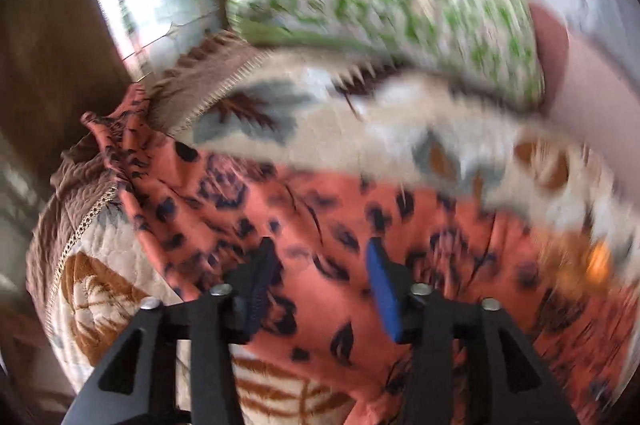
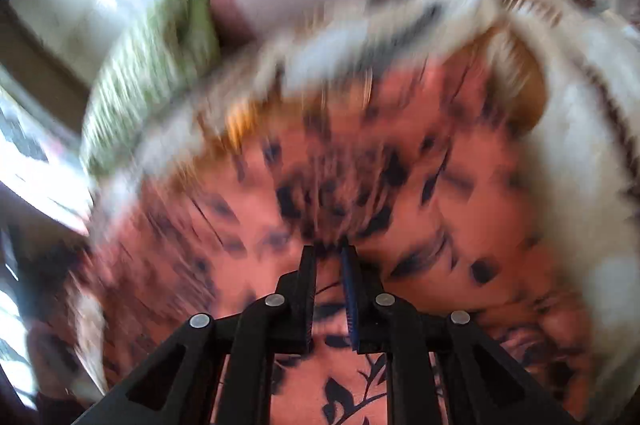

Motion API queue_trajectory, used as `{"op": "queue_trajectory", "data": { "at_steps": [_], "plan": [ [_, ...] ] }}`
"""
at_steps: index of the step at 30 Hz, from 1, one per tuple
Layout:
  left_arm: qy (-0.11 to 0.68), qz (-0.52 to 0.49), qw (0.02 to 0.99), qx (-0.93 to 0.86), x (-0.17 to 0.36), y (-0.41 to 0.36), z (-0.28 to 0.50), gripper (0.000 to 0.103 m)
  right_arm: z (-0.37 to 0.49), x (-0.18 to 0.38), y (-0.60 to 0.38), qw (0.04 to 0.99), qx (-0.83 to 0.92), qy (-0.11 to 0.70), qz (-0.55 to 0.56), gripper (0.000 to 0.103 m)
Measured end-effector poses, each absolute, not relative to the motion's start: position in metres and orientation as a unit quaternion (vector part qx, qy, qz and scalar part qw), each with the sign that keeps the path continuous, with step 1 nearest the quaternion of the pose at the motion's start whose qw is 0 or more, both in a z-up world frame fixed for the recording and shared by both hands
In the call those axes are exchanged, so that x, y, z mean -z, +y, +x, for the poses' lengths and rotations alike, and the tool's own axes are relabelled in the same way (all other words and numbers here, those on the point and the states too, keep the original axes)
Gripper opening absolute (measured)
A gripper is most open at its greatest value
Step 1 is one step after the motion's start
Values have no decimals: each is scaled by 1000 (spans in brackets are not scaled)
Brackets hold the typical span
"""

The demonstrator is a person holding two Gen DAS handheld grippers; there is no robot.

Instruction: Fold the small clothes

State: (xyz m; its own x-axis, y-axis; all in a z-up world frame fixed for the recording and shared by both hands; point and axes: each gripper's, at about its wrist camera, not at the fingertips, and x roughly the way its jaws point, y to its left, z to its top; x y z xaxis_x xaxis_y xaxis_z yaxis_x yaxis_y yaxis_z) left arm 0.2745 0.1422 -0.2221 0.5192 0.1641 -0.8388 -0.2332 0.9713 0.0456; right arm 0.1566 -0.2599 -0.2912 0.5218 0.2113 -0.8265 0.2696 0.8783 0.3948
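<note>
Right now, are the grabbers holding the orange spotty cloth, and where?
The left gripper is open, holding nothing. The right gripper looks pinched on the orange cloth, apparently at a raised fold.

garment [image 1: 320, 217] on quilt [image 1: 360, 129], pillow [image 1: 400, 5] behind

One orange garment [image 1: 320, 209], one green pillow [image 1: 400, 9], one quilt [image 1: 360, 129].

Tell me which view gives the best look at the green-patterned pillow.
The left wrist view. There the green-patterned pillow fills the upper middle, its white-and-green print readable despite motion blur, lying behind the quilt. In the right wrist view, the pillow is only a smeared green streak at upper left.
</note>
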Motion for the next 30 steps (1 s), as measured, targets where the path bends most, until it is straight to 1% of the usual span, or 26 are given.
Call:
{"op": "queue_trajectory", "data": {
  "at_steps": [1, 3, 5, 7, 8, 9, 13, 15, 17, 20, 25, 26, 27, 28, 29, 30],
  "plan": [
    [491, -24, 864, -107, 232, 135, 275, 53, 158, 285, -260, 837, 20, 484, 253, 15],
    [507, -16, 855, -104, 242, 128, 271, 53, 166, 278, -261, 823, 1, 504, 261, 16],
    [492, -28, 864, -103, 233, 131, 261, 53, 162, 267, -263, 834, -23, 482, 267, 16],
    [466, -56, 876, -113, 214, 147, 249, 61, 157, 261, -265, 855, -14, 460, 239, 16],
    [456, -69, 879, -120, 207, 155, 243, 73, 155, 260, -267, 861, -14, 450, 235, 16],
    [441, -88, 883, -131, 197, 171, 236, 79, 154, 259, -269, 862, -18, 444, 243, 16],
    [415, -120, 878, -205, 163, 245, 226, 79, 157, 258, -272, 849, -62, 434, 295, 16],
    [416, -142, 866, -238, 154, 282, 228, 80, 155, 255, -269, 854, -75, 421, 297, 16],
    [406, -192, 854, -263, 147, 326, 231, 80, 157, 253, -262, 860, -85, 416, 283, 16],
    [405, -248, 833, -284, 148, 377, 243, 80, 157, 252, -257, 860, -95, 415, 281, 16],
    [450, -330, 787, -264, 185, 423, 280, 80, 160, 252, -257, 865, -94, 403, 284, 17],
    [458, -341, 777, -264, 192, 427, 285, 80, 161, 250, -258, 868, -89, 400, 281, 25],
    [461, -351, 771, -264, 198, 431, 289, 80, 161, 248, -258, 871, -87, 395, 281, 30],
    [460, -360, 769, -260, 203, 433, 291, 80, 160, 246, -260, 874, -85, 384, 284, 46],
    [459, -367, 767, -256, 207, 436, 295, 80, 159, 245, -262, 878, -80, 375, 286, 72],
    [456, -374, 765, -258, 211, 438, 299, 80, 156, 243, -264, 884, -75, 359, 288, 78]
  ]
}}
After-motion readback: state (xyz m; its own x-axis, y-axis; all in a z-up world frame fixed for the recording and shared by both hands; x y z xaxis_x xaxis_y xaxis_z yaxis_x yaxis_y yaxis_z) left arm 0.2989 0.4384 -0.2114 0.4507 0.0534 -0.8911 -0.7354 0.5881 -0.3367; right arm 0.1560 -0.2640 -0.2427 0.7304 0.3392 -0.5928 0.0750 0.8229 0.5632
